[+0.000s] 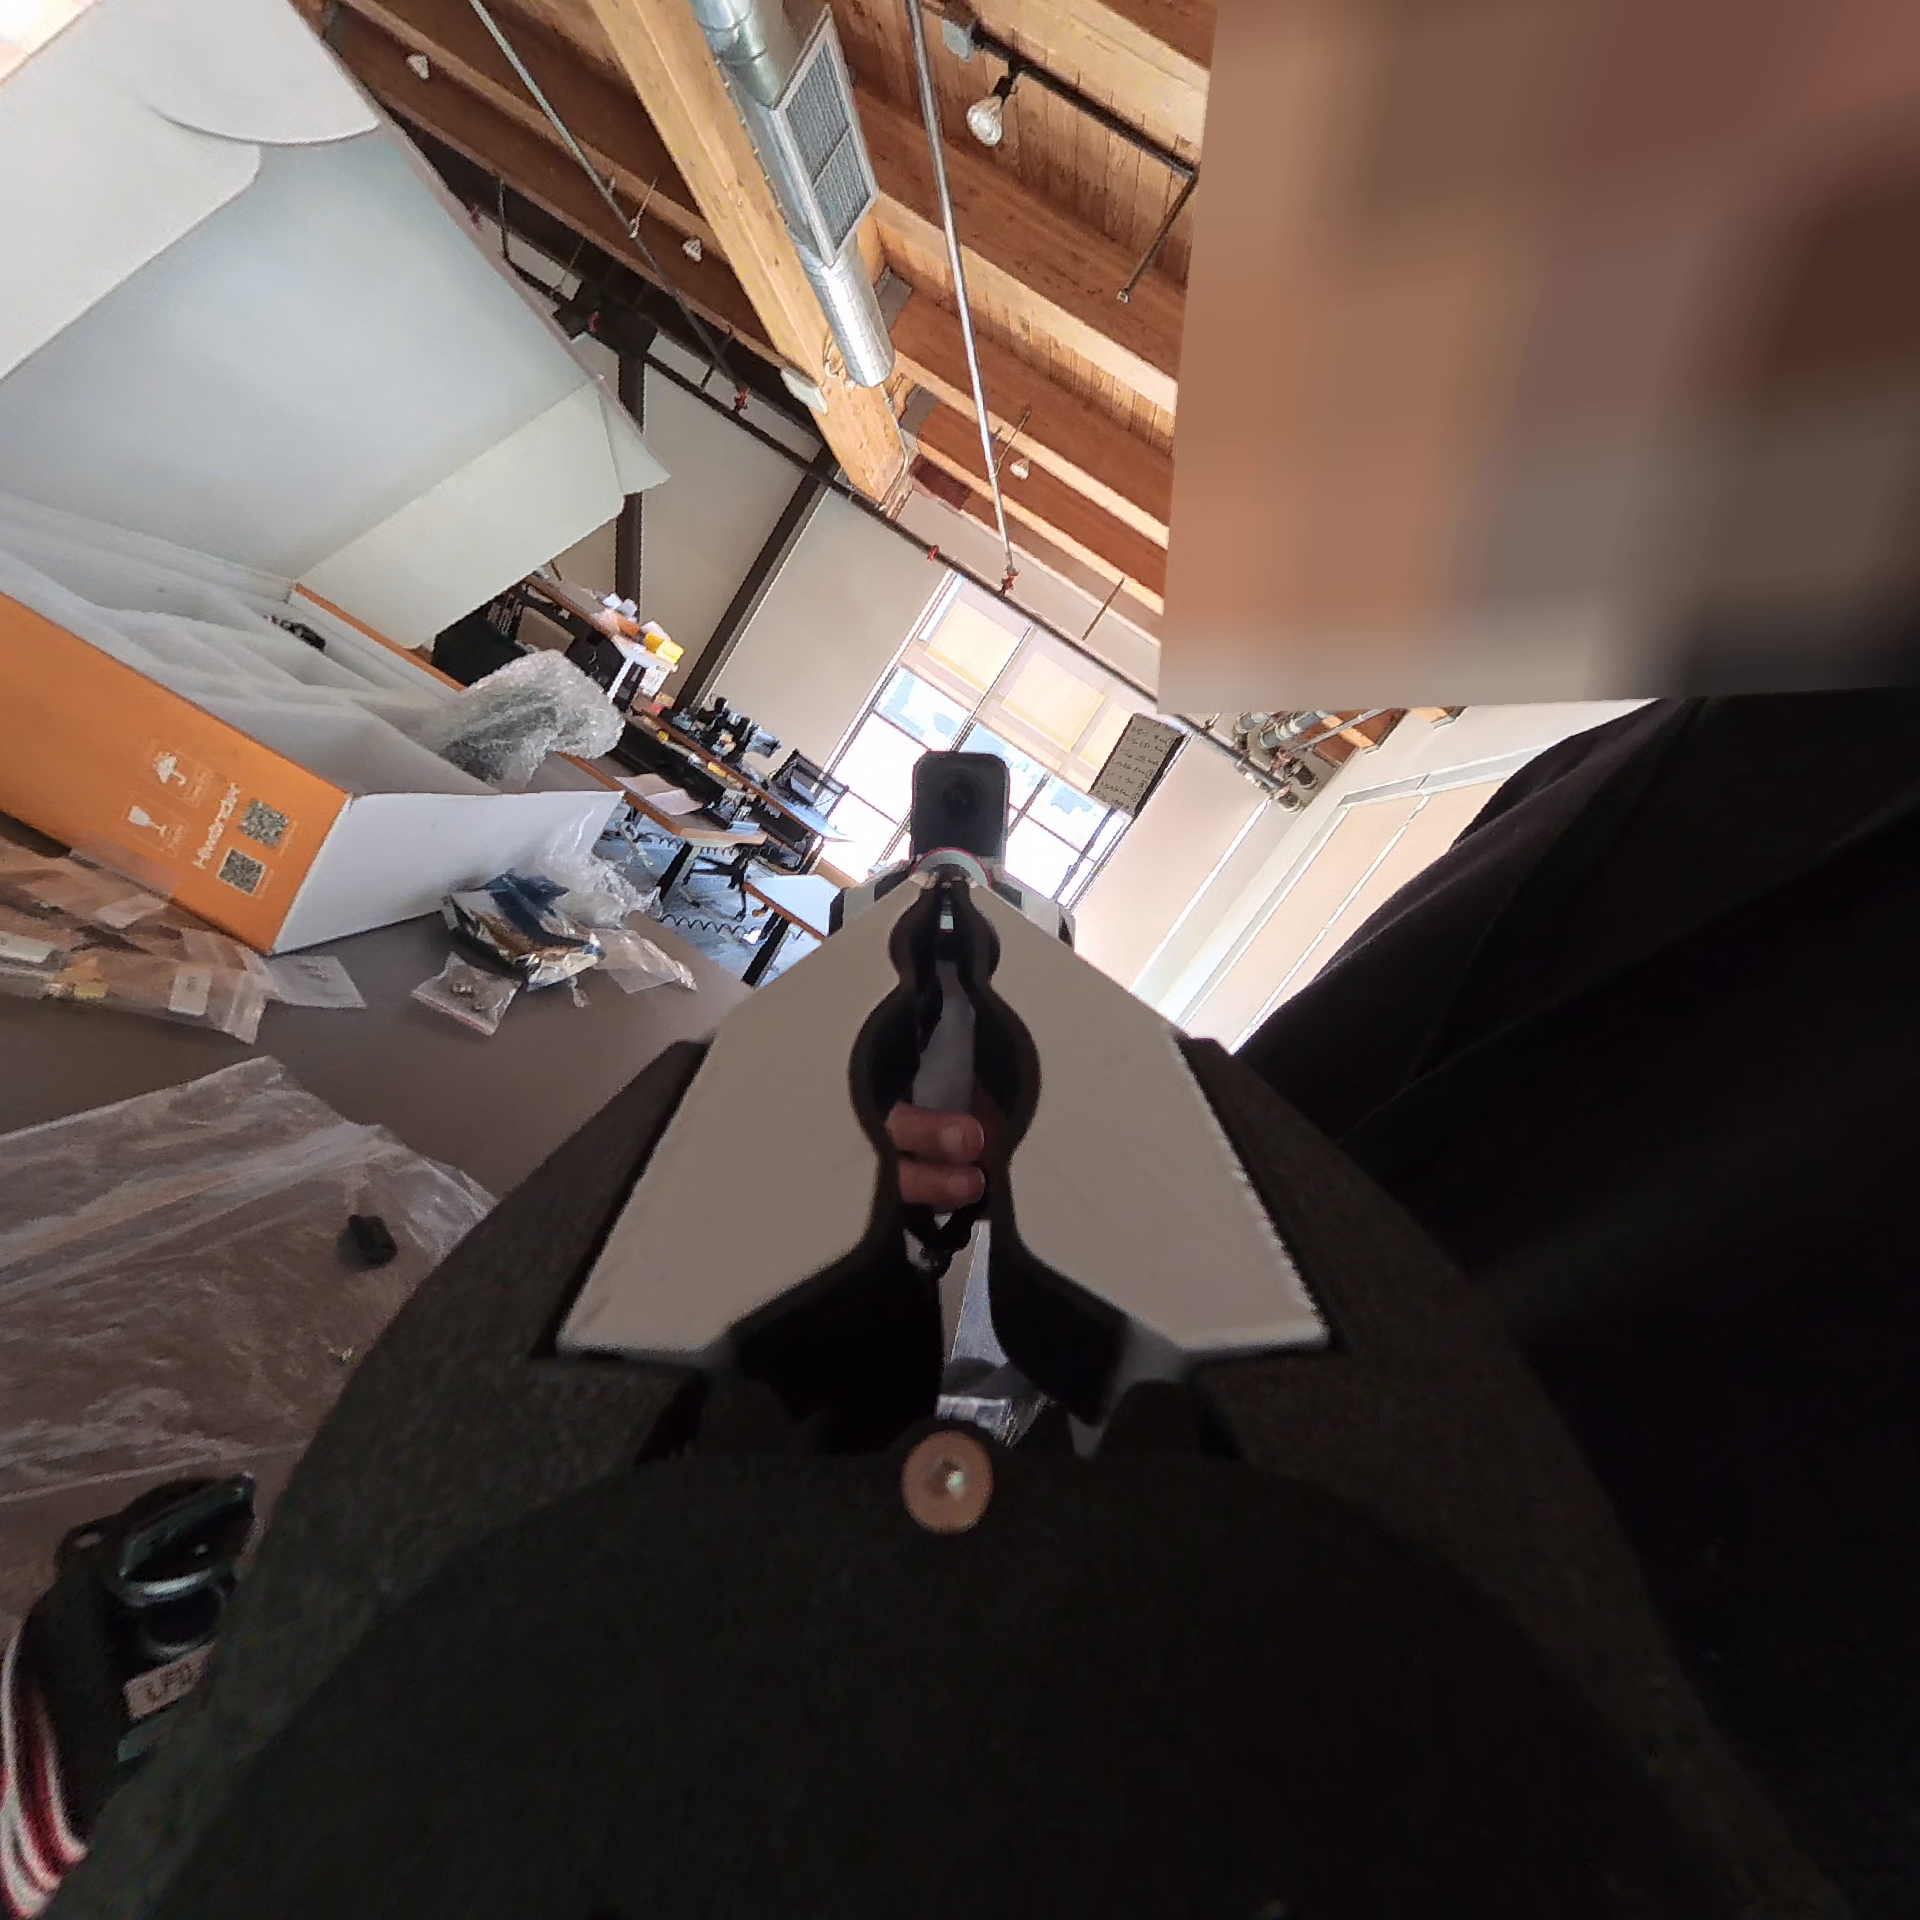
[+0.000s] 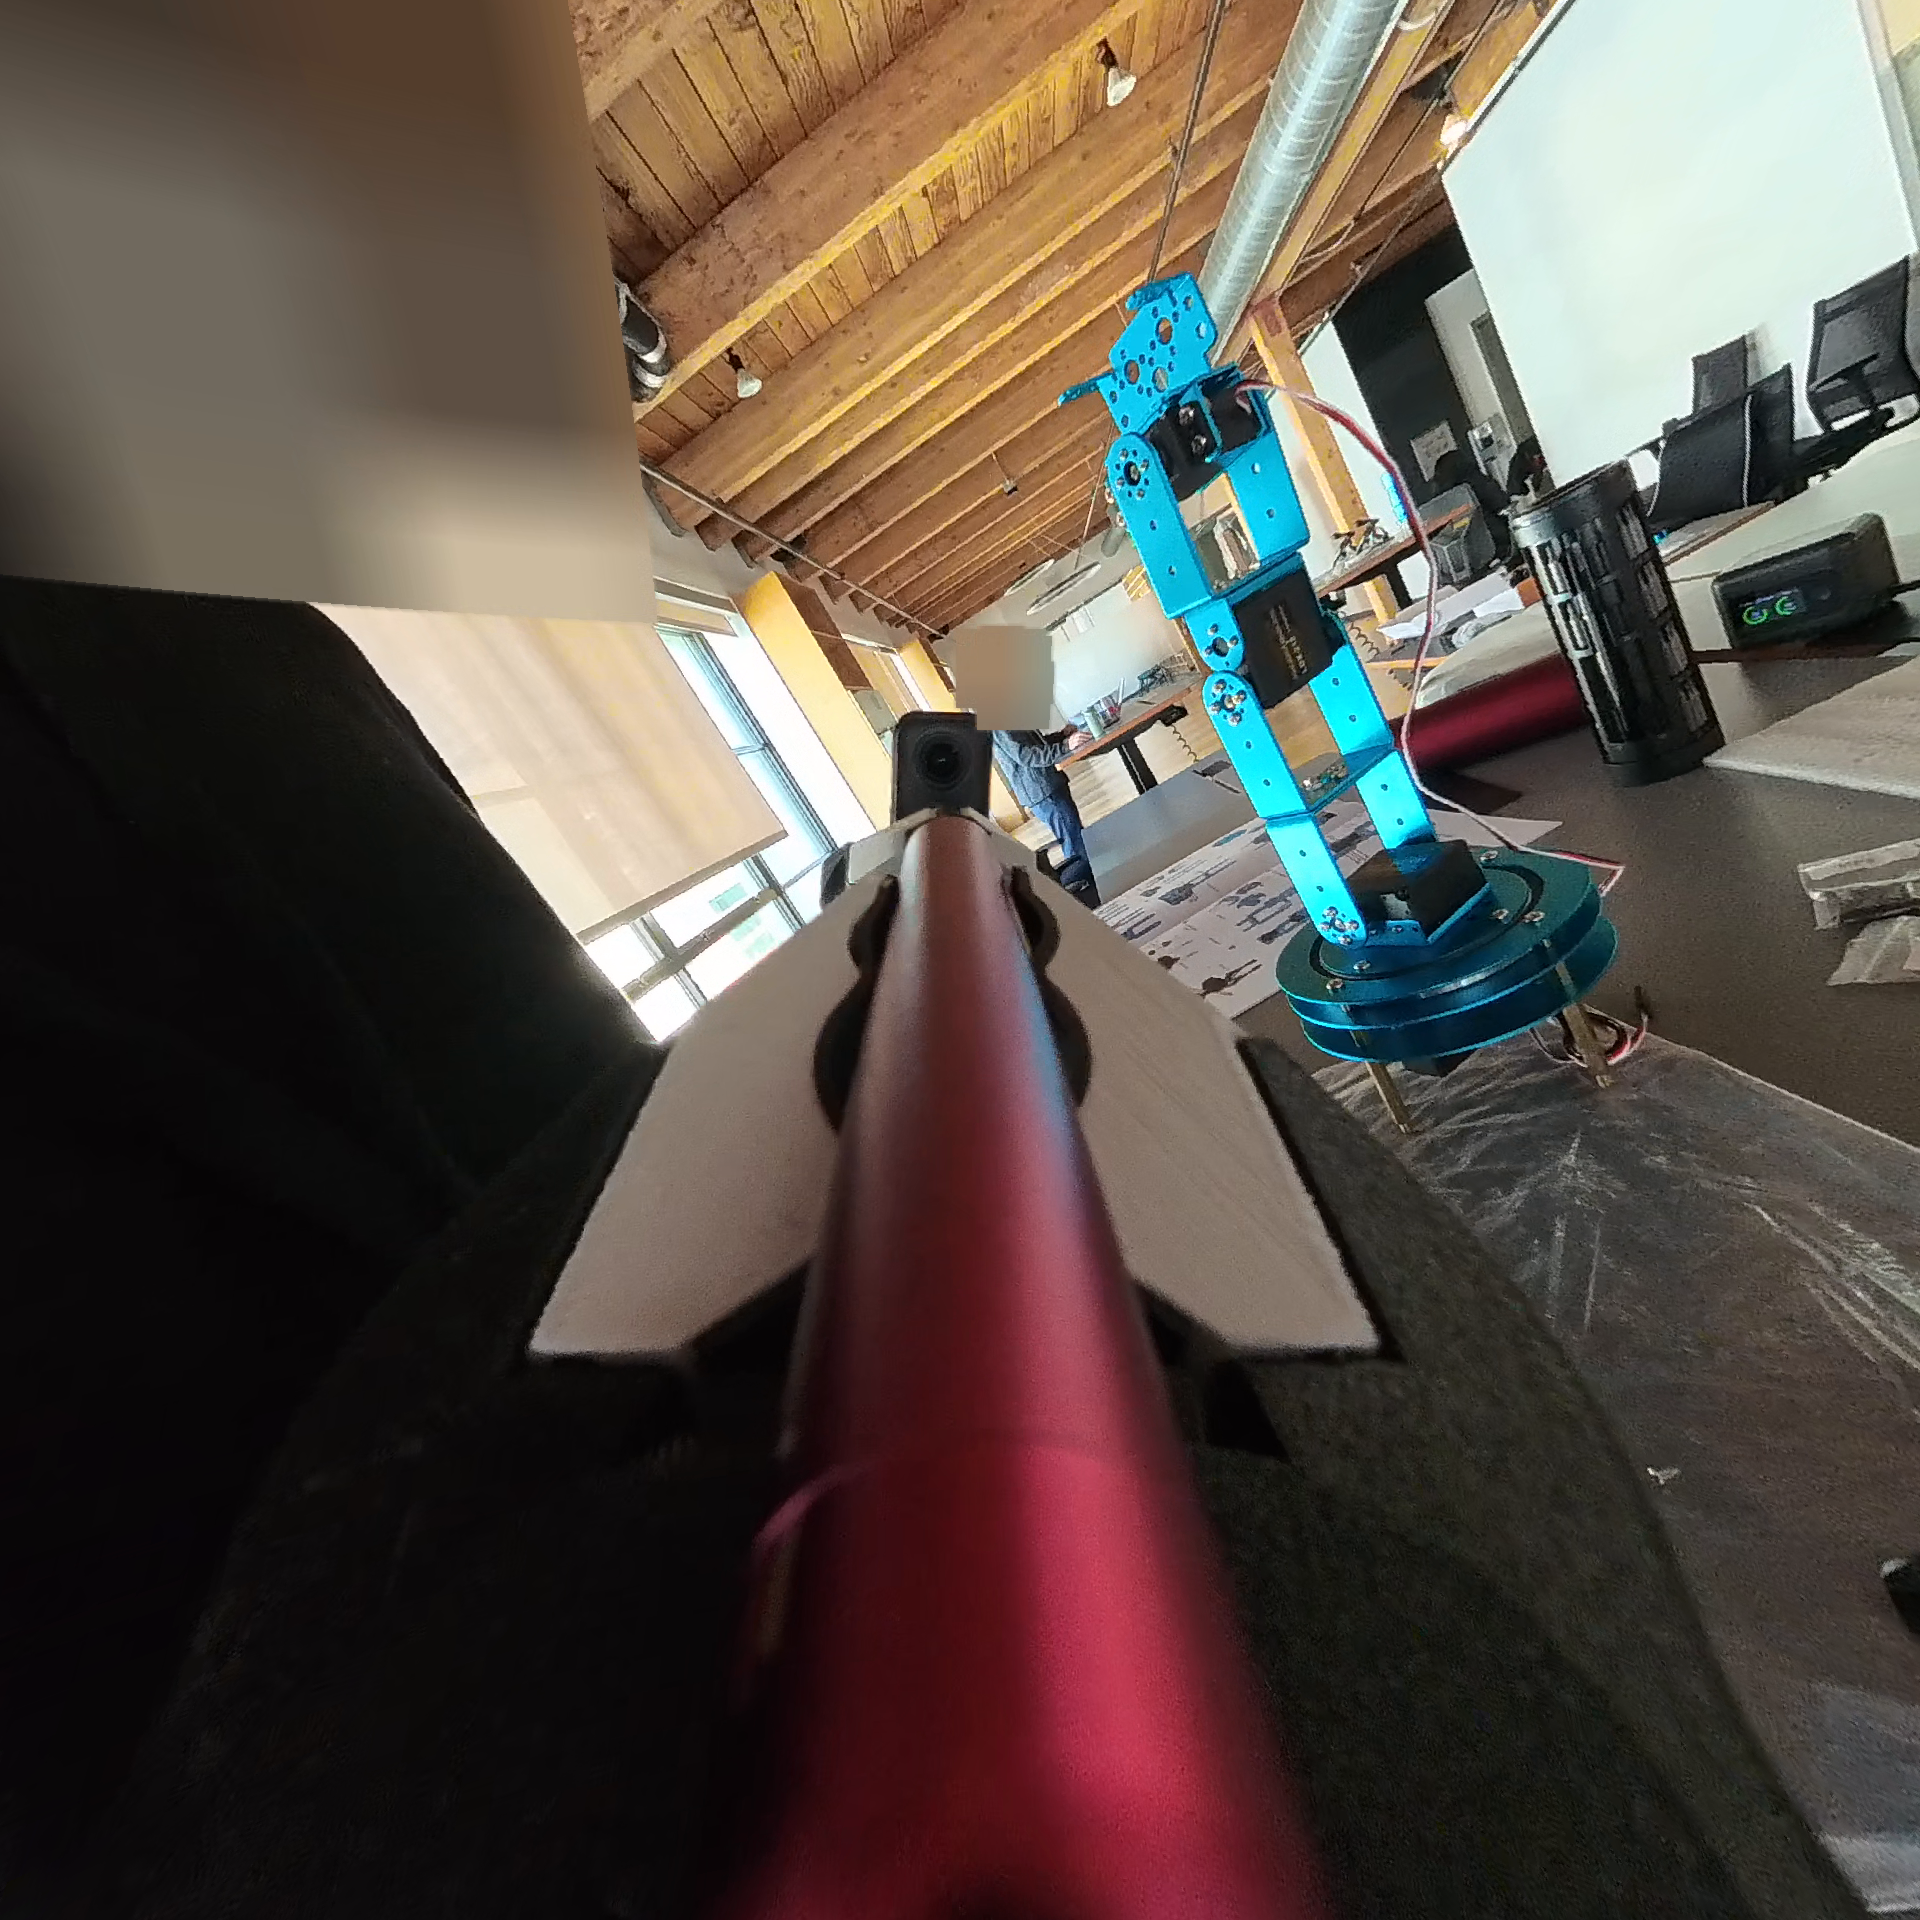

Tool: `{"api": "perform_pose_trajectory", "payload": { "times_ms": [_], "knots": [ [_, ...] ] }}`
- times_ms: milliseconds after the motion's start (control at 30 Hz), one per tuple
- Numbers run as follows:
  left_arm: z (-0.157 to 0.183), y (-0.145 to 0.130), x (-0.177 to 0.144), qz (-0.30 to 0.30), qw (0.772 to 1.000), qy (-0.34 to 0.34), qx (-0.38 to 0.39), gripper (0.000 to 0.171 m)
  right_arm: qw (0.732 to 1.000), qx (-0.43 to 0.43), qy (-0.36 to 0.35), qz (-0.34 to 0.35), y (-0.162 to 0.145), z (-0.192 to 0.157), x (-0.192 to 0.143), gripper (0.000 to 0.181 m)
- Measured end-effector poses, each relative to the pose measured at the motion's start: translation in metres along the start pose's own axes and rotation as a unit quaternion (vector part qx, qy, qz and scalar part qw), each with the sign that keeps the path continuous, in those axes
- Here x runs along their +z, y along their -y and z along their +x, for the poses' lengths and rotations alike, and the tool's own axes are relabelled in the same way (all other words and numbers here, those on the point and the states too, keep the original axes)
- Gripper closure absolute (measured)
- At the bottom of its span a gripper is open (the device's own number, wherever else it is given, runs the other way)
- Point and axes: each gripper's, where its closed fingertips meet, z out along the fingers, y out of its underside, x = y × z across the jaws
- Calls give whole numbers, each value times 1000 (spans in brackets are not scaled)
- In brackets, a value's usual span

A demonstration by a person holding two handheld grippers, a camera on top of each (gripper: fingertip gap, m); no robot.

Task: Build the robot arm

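My right gripper (image 2: 940, 842) is shut on a long red metal tube (image 2: 966, 1351) that lies along the gap between its white pads (image 2: 1195, 1195). My left gripper (image 1: 943, 894) faces it head on. Its jaws are drawn together, and their tips meet at the tube's red-ringed end (image 1: 945, 858). Each view shows the other gripper's black camera (image 1: 958, 805) (image 2: 940, 764) just beyond the tips. Through the left jaws' gap I see a hand (image 1: 935, 1153) on a white handle. A blue robot arm kit (image 2: 1247, 644) stands on its round base (image 2: 1444, 966) to the right.
A person in dark clothing (image 1: 1662, 1143) is close behind. On the grey table are an orange and white box (image 1: 156, 769), bubble wrap (image 1: 520, 717), small parts bags (image 1: 468, 992), plastic sheeting (image 2: 1662, 1247), a black cylinder (image 2: 1610, 644) and a printed sheet (image 2: 1195, 914).
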Motion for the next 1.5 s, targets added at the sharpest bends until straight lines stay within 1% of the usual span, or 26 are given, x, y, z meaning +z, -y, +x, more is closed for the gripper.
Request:
{"api": "perform_pose_trajectory", "payload": {
  "times_ms": [100, 300, 333, 433, 467, 500, 533, 567, 600, 700, 767, 833, 900, 933, 1033, 1167, 1300, 1400, 1500],
  "knots": [
    [1, -7, 2, -22, 1000, 0, 6, 157, 1000, -10, -11, -13, -3, 2, 0, 158],
    [-8, -5, -4, -20, 999, 29, 13, 149, 999, -19, -23, -23, -5, 4, -4, 158],
    [-11, -6, -7, -26, 999, 42, 19, 148, 999, -26, -28, -26, -5, 6, -4, 158],
    [-34, -18, -17, -61, 990, 121, 48, 145, 995, -62, -61, -53, -13, 16, -3, 157],
    [-47, -25, -23, -79, 982, 162, 60, 145, 992, -78, -78, -68, -15, 19, -2, 156],
    [-58, -32, -29, -99, 972, 199, 71, 143, 987, -94, -95, -86, -15, 23, -5, 158],
    [-65, -40, -34, -119, 964, 222, 85, 140, 982, -109, -110, -104, -19, 27, -4, 158],
    [-76, -49, -40, -143, 951, 256, 101, 140, 976, -123, -124, -126, -23, 31, -4, 158],
    [-88, -55, -47, -164, 934, 295, 119, 139, 969, -137, -138, -149, -28, 35, -3, 163],
    [-110, -76, -61, -224, 891, 360, 161, 138, 945, -174, -175, -216, -44, 49, -1, 158],
    [-118, -91, -65, -260, 872, 376, 175, 133, 931, -185, -191, -248, -52, 56, 1, 158],
    [-128, -100, -71, -287, 847, 398, 202, 131, 923, -183, -203, -270, -57, 61, 5, 157],
    [-134, -104, -73, -302, 832, 408, 223, 129, 917, -172, -210, -292, -64, 66, 7, 157],
    [-135, -105, -73, -302, 828, 412, 231, 129, 913, -170, -215, -303, -67, 68, 9, 157],
    [-136, -101, -68, -289, 828, 414, 244, 129, 900, -167, -236, -325, -70, 74, 8, 156],
    [-134, -97, -65, -275, 828, 416, 257, 129, 897, -158, -245, -333, -71, 75, 13, 156],
    [-134, -95, -64, -255, 836, 421, 241, 131, 887, -162, -258, -347, -76, 75, 17, 157],
    [-138, -97, -64, -252, 835, 431, 233, 133, 880, -167, -271, -352, -78, 76, 17, 158],
    [-138, -98, -65, -245, 832, 441, 230, 133, 880, -157, -277, -352, -81, 77, 18, 158]
  ]
}}
